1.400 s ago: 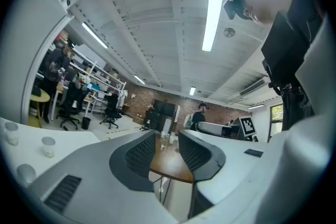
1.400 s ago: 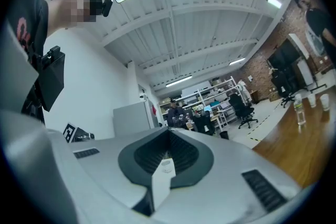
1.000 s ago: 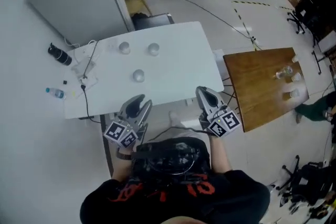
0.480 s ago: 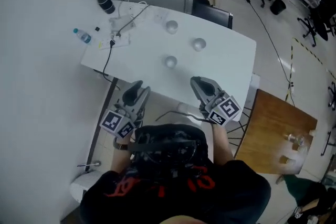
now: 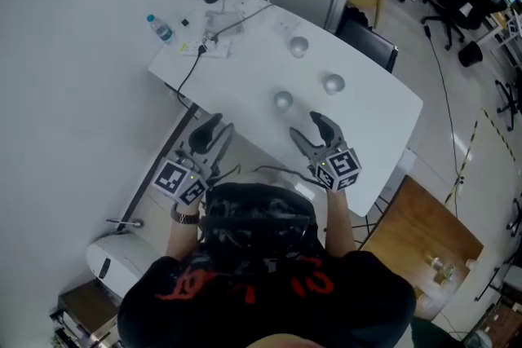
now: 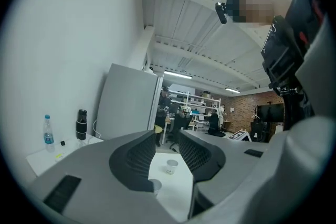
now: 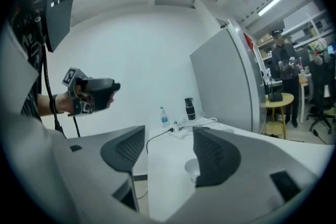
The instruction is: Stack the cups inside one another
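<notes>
Three cups (image 5: pixel 282 100) spaced on surface (image 5: pixel 245 73), unstacked; left tongs (image 5: pixel 210 128) held apart, right tongs (image 5: pixel 305 126) just opened, both empty, likely readied for grasping.

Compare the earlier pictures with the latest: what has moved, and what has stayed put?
The right gripper moved closer to the nearest cup on the white table; its jaws have just been opening, nothing between them. The left gripper shifted too. Nothing was grasped. The three cups stayed apart, unstacked.
</notes>
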`<state>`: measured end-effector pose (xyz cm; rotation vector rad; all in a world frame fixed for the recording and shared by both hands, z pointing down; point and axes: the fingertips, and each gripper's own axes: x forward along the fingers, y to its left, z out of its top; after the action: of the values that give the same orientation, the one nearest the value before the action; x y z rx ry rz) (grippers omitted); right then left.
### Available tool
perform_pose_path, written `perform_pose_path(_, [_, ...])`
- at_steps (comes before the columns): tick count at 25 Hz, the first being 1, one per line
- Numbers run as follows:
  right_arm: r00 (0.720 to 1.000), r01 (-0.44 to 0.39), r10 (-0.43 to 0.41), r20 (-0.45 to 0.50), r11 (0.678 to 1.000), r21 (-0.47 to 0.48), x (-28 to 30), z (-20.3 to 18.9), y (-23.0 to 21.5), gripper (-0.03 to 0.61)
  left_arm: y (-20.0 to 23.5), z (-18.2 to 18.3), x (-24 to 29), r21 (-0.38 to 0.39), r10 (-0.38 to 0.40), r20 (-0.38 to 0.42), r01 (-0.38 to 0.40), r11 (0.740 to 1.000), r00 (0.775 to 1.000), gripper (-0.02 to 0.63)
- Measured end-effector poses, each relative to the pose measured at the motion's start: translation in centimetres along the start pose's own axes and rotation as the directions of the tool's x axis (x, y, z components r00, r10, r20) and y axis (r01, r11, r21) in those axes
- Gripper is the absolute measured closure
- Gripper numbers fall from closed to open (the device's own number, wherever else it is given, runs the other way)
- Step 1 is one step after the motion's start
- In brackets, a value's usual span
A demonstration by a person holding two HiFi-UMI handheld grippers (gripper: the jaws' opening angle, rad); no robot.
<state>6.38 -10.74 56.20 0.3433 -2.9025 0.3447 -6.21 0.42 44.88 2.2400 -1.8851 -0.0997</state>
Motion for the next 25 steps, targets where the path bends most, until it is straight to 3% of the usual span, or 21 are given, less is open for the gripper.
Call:
perform_pose_path(2, [0.998,0.008,-0.008,-0.069,1.000,0.010,1.0,-2.6,-0.4,0.213,-0.1,0.3,0.5,0.012,-0.001,-0.005,0.001,1.000,1.000,0.472])
perform_pose_path(4, [0.994,0.007,-0.002,-0.112,0.999,0.044,2.2,-4.6,-0.8,0.213,0.4,0.5,1.1,0.001,-0.005,0.000,0.005,1.000,1.000,0.472])
perform_pose_path(5, [0.992,0.008,0.000,-0.126,0.998,0.062,2.7,-5.2,-1.1,0.174,0.8,0.6,1.5,-0.012,-0.007,0.005,0.007,1.000,1.000,0.472])
perform_pose_path(12, [0.974,0.101,-0.090,-0.207,0.994,0.044,5.7,-8.0,-4.3,0.172,1.6,0.1,5.9,-0.024,-0.067,-0.023,0.066,0.998,0.998,0.472])
perform_pose_path(19, [0.914,0.276,-0.250,-0.319,0.960,0.038,10.6,-13.4,-6.7,0.172,5.6,-0.7,9.2,-0.055,-0.179,-0.059,0.176,0.983,0.982,0.472])
perform_pose_path(25, [0.826,0.360,-0.330,-0.456,0.933,-0.023,16.2,-17.6,-8.9,0.172,12.4,-0.8,9.7,-0.097,-0.258,-0.068,0.251,0.963,0.964,0.472])
